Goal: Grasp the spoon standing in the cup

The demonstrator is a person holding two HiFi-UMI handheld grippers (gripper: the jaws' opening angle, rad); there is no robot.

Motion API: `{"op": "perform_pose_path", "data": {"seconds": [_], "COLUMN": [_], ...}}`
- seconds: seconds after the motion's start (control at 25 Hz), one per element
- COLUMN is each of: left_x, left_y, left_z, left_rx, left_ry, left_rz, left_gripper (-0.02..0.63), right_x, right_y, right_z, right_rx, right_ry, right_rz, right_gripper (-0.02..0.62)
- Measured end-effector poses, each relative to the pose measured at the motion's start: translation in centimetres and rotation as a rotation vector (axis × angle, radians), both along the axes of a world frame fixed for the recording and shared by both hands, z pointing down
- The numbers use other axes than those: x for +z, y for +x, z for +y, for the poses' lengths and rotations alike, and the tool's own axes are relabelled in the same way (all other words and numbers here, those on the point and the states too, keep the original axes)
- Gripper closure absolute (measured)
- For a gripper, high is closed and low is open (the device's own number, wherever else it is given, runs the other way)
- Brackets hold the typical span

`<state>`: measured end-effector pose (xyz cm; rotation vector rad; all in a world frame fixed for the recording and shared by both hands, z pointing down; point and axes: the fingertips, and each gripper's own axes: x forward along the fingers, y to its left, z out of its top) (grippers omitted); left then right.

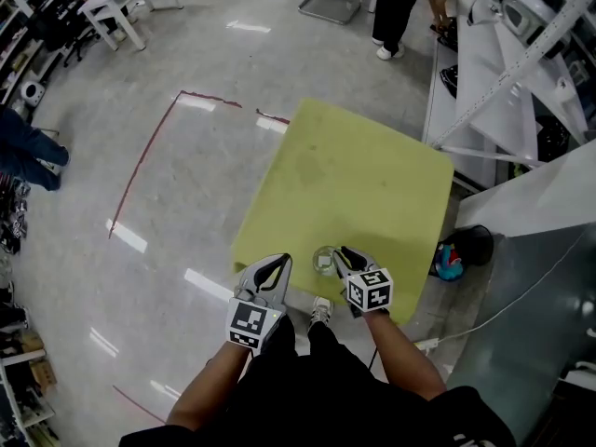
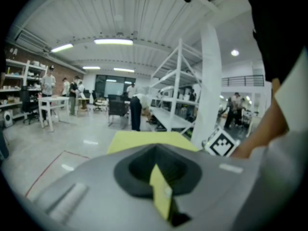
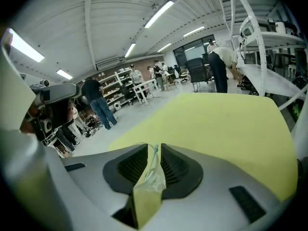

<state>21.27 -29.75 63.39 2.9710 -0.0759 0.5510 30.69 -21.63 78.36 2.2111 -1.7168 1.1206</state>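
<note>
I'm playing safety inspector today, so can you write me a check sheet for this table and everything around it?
Surface: yellow-green table, bare apart from the cup.
Job's things: clear cup near the table's near edge, with a thin pale spoon standing in it.
Clutter: nothing seen on the table.
Grippers: left gripper shut and empty. Right gripper open, with the spoon between its jaws; it does not look pinched.
Cables: white cable on the floor to the right.
Surroundings: shiny floor with a red tape line, white shelves, a person standing far off, a blue and red thing on the floor beside the table.
</note>
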Motion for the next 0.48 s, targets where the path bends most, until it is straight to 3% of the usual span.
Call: {"op": "perform_pose_path", "data": {"seconds": [0.24,0.48], "left_x": [-0.1,-0.3], "left_y": [-0.2,0.5], "left_z": [0.0,0.8], "left_rx": [0.002,0.024], "left_ry": [0.003,0.004], "left_rz": [-0.004,-0.004], "left_gripper": [0.6,0.6], "right_x": [-0.2,-3.6], "right_y": [0.2,0.3], "right_z": [-0.3,-0.4], "right_rx": [0.004,-0.014], "right_ry": [0.01,0.062], "right_rz": [0.007,0.077], "right_gripper": [0.577,0.582]}}
